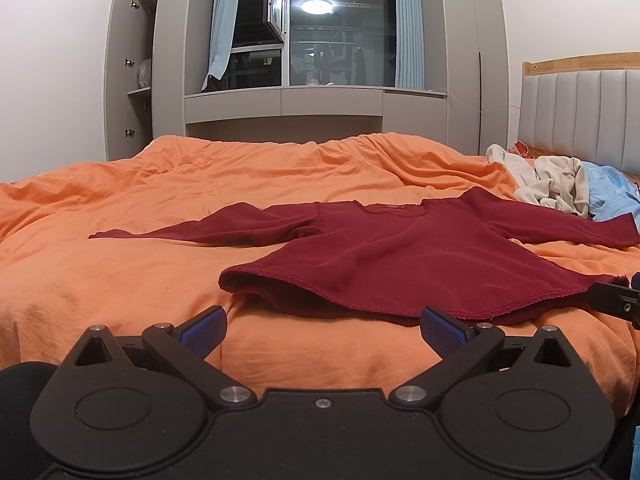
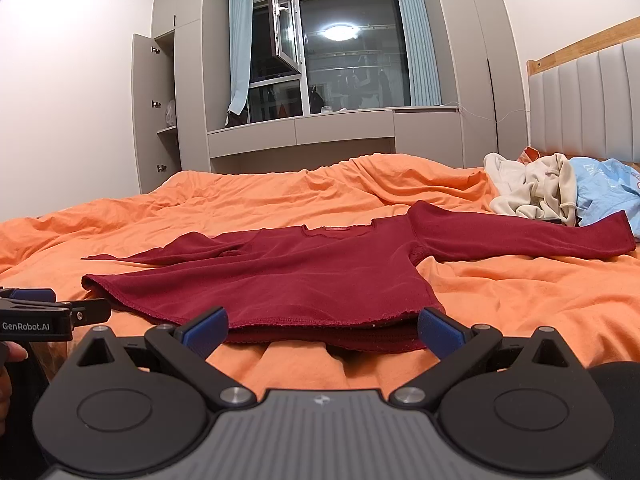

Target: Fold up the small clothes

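Observation:
A dark red long-sleeved top (image 1: pixel 400 256) lies flat on the orange bed cover (image 1: pixel 120 280), sleeves spread left and right, hem nearest me. It also shows in the right wrist view (image 2: pixel 304 276). My left gripper (image 1: pixel 322 330) is open and empty, just short of the hem's left part. My right gripper (image 2: pixel 322 330) is open and empty, its blue pads (image 2: pixel 438 330) at the hem's right corner. The right gripper shows at the right edge of the left wrist view (image 1: pixel 616 300); the left gripper shows at the left edge of the right wrist view (image 2: pixel 56 312).
A heap of cream clothes (image 2: pixel 532 188) and a light blue garment (image 2: pixel 604 188) lies at the far right by the padded headboard (image 2: pixel 588 96). Grey wardrobes (image 2: pixel 168 112) and a window (image 2: pixel 352 48) stand beyond the bed.

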`<state>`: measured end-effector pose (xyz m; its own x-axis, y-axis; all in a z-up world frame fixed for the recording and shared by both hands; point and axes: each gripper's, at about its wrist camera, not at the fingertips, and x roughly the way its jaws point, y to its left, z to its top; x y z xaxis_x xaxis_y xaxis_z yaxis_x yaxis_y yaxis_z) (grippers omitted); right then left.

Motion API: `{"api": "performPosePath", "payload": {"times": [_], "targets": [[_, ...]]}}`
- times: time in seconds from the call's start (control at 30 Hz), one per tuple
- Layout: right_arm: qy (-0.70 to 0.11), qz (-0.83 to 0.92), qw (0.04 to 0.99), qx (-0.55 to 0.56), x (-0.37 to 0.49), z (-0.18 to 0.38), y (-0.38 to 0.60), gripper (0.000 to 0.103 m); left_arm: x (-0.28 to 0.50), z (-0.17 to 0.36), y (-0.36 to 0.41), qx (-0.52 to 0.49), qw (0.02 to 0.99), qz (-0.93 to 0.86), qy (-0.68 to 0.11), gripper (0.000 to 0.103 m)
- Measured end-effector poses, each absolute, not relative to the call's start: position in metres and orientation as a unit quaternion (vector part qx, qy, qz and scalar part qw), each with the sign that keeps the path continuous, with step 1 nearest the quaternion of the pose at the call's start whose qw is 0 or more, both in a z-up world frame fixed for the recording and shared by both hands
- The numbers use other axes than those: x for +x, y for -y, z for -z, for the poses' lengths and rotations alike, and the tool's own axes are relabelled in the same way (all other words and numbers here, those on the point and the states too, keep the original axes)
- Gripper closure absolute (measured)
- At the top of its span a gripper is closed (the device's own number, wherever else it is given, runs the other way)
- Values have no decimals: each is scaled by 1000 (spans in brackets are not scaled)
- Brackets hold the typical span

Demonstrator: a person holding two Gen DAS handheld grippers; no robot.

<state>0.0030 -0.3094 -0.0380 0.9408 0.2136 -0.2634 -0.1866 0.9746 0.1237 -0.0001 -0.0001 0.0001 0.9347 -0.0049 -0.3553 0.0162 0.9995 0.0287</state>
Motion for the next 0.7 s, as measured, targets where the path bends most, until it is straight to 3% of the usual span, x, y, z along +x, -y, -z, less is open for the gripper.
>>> {"api": "performPosePath", "payload": {"times": [0.7], "targets": [[-138,-103,984,50,3,37,311,0,0,0,1,16,983,6,-180,0]]}}
